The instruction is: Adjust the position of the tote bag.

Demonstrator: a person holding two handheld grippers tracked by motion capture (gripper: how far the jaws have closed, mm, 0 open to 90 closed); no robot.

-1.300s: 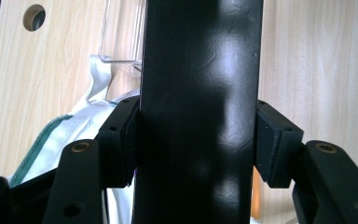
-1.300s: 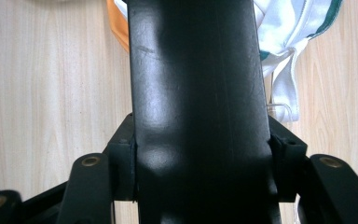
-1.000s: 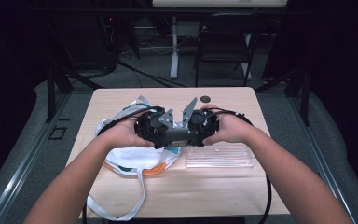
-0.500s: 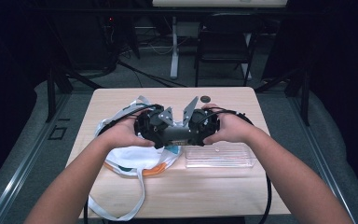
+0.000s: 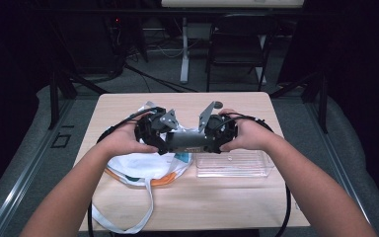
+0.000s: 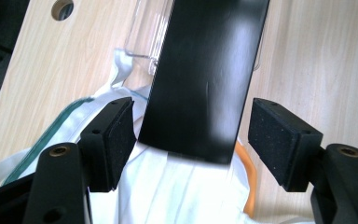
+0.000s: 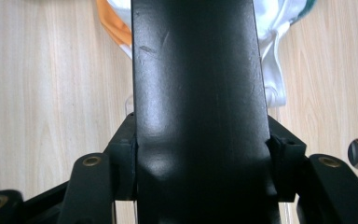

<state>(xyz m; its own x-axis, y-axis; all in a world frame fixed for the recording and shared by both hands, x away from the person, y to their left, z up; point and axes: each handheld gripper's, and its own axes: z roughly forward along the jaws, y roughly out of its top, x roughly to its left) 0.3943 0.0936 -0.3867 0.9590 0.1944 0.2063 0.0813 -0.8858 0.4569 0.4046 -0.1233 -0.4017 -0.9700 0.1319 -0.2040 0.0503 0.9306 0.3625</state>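
no readable text or labels anywhere

What I can't make out

The black bar (image 7: 198, 112) runs off my right gripper view's top and bottom; it hides most of the clear tray (image 6: 142, 37) and white bag (image 6: 177, 191) beneath my left gripper.

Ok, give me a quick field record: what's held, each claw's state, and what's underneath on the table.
held item: flat black bar, above the table
right claw: shut on the bar's end
left claw: open, pads either side of the bar, gaps visible
underneath: white cloth bag with orange trim; clear plastic tray beside it
surface: wooden table
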